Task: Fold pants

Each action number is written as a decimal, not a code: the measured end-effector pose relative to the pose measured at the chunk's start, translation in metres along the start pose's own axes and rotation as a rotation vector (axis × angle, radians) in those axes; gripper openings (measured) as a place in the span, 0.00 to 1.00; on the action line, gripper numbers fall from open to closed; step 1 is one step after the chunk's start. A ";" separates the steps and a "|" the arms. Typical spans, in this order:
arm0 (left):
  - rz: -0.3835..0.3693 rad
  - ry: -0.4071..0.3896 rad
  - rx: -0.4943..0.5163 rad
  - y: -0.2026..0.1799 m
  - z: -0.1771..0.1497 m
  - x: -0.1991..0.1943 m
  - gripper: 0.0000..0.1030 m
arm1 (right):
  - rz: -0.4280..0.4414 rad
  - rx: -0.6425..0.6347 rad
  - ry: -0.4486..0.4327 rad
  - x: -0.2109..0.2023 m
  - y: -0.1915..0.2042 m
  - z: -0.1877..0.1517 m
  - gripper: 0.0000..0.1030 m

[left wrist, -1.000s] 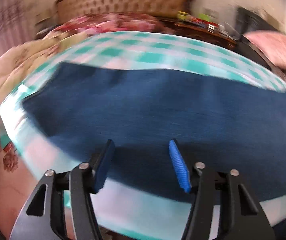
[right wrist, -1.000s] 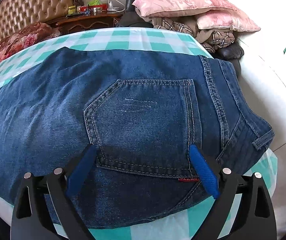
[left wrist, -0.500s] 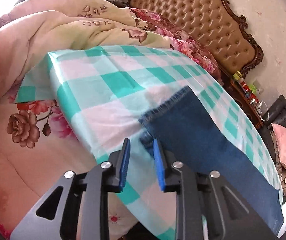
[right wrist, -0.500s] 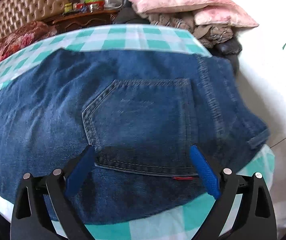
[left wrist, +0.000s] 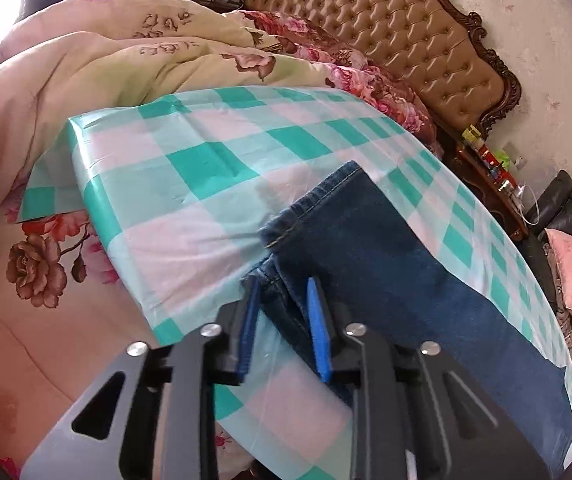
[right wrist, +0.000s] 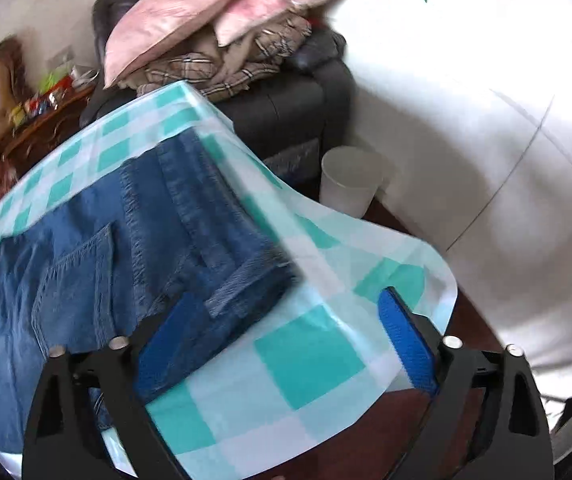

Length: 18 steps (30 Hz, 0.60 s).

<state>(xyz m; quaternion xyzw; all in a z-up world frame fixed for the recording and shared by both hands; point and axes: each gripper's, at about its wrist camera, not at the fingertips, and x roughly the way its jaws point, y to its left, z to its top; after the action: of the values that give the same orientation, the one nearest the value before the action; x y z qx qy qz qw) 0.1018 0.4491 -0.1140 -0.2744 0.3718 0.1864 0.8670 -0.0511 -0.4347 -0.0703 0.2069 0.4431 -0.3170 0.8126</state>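
While left hand-held gripper (left wrist: 282,312), jaws just closing, pinches jeans (left wrist: 386,264) hem on counter (left wrist: 190,184), right hand-held gripper (right wrist: 286,344) gapes, narrowing, over waistband, gripping nothing.

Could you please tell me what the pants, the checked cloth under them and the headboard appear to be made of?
Pants: blue denim, matte, with visible twill weave and stitched hems.
Checked cloth: probably thin plastic or coated fabric; it has a slight sheen and sharp creases.
Headboard: tan button-tufted leather or imitation, glossy, in a dark carved wooden frame.

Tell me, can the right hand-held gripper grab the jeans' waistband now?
Probably yes. The right hand-held gripper is open, the jeans waistband corner lies between its fingers, and nothing covers it on the tablecloth.
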 end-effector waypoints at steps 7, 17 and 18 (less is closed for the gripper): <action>-0.022 0.012 -0.038 0.005 -0.002 -0.007 0.24 | 0.039 -0.035 0.053 0.026 0.013 0.012 0.66; -0.102 0.041 -0.142 0.028 -0.005 -0.021 0.26 | -0.062 -0.168 0.053 0.036 0.034 0.004 0.35; -0.103 0.053 -0.125 0.023 -0.004 -0.019 0.28 | -0.064 -0.169 0.052 0.035 0.034 0.004 0.35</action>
<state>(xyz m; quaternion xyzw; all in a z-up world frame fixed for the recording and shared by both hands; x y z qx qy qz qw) 0.0749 0.4625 -0.1102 -0.3513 0.3677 0.1571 0.8466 -0.0105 -0.4244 -0.0965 0.1314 0.4954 -0.2989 0.8050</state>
